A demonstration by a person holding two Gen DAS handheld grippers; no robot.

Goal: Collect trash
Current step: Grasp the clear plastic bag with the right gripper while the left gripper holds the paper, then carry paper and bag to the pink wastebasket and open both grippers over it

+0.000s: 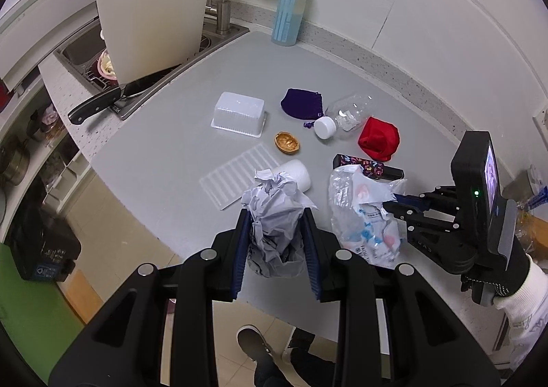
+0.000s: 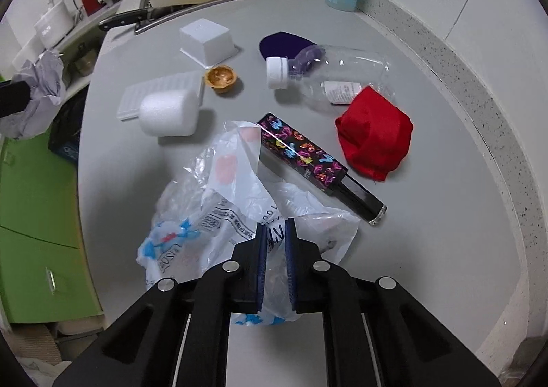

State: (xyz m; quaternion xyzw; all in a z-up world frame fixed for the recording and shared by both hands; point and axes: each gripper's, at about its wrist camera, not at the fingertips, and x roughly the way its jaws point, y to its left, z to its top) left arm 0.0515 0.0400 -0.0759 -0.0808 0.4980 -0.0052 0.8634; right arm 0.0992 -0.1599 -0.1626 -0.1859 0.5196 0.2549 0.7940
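- Left gripper (image 1: 276,215) clamped on a crumpled paper wad (image 1: 274,212), lifted clear over the tabletop (image 1: 171,133) edge.
- Right gripper (image 2: 276,227) pinched tight on a thin fold of the clear printed plastic bag (image 2: 219,215), bag resting on the tabletop.
- Just beyond the bag: a black box with colourful print (image 2: 301,154), its far end tucked under the bag's edge.
- Beside the box, a red cloth (image 2: 373,136); apart from it but near, a clear empty bottle (image 2: 335,78) with white cap lying on its side.
- Under the bottle's neck, a purple pouch (image 2: 281,44).
- Left of the bag, a white foam cylinder (image 2: 167,112) leaning on a ridged white tray (image 2: 161,88).
- Small golden foil cup (image 2: 222,76) between tray and bottle cap, nothing visible inside.
- Further back, a white plastic tub (image 2: 207,40) turned upside down.
- Along the far edge: knife (image 1: 99,104) over the sink (image 1: 78,51) rim, cutting board (image 1: 154,13) standing in the sink, tall blue-liquid bottle (image 1: 289,6) upright by the wall.
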